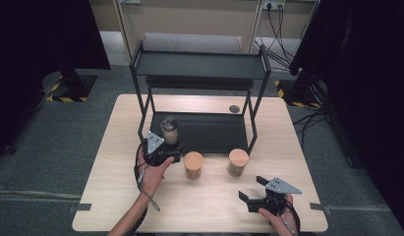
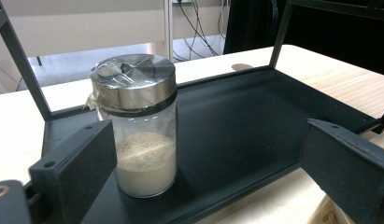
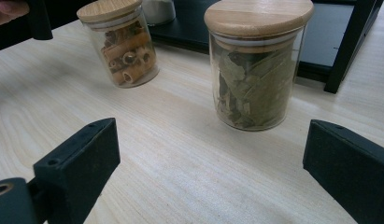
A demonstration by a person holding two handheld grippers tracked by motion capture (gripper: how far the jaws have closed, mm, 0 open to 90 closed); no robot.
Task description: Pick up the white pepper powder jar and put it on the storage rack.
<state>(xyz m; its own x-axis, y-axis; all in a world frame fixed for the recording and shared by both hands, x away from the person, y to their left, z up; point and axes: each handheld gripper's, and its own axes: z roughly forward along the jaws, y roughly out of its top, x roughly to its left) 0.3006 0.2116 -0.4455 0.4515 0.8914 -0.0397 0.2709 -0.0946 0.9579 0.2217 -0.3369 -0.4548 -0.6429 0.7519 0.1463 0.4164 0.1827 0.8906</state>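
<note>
A glass shaker point(image 1: 169, 131) with a metal lid, part filled with pale powder, stands at the left of the black rack's lower tray point(image 1: 214, 132). My left gripper point(image 1: 166, 151) is open just in front of it. In the left gripper view the shaker point(image 2: 140, 135) stands past the left jaw, not between the jaws, with the gripper point(image 2: 217, 154) wide open over the tray point(image 2: 255, 116). Two wooden-lidded jars stand on the table: a tube-filled jar point(image 1: 193, 164) point(image 3: 124, 46) and a leaf-filled jar point(image 1: 238, 162) point(image 3: 255, 70). My right gripper point(image 1: 252, 188) point(image 3: 213, 168) is open, short of the leaf jar.
The rack's upper shelf point(image 1: 199, 64) overhangs the lower tray, carried on thin black posts point(image 1: 251, 123). A round dark grommet point(image 1: 234, 108) sits in the table behind the rack. Bare wood point(image 1: 199, 206) lies between the jars and the near edge.
</note>
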